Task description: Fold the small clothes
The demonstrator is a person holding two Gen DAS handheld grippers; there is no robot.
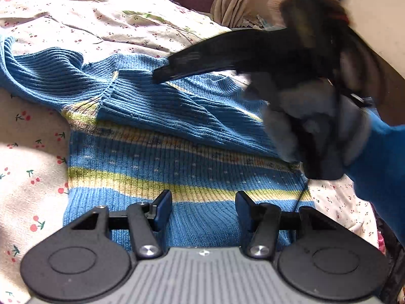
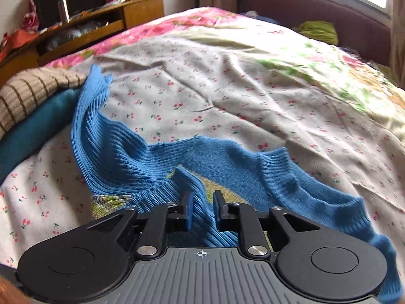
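Note:
A blue ribbed sweater (image 1: pixel 177 167) with yellow-green stripes lies flat on the bed, one sleeve (image 1: pixel 152 106) folded across its chest. My left gripper (image 1: pixel 203 202) hovers open just above the hem, nothing between its fingers. My right gripper (image 1: pixel 159 74), blurred, reaches in from the right, its tips at the cuff of that sleeve. In the right wrist view the right gripper (image 2: pixel 202 202) stands narrow, with a raised fold of the blue sleeve (image 2: pixel 192 187) gathered between its pads. The other sleeve (image 2: pixel 106 136) trails off to the upper left.
The cherry-print sheet (image 2: pixel 227 88) covers the bed. Folded clothes (image 2: pixel 30 96) are stacked at its left edge, a wooden desk (image 2: pixel 101 17) behind them. A dark red headboard (image 2: pixel 329 12) and a green cloth (image 2: pixel 316 30) lie at the far end. A gloved hand (image 1: pixel 316 116) holds the right gripper.

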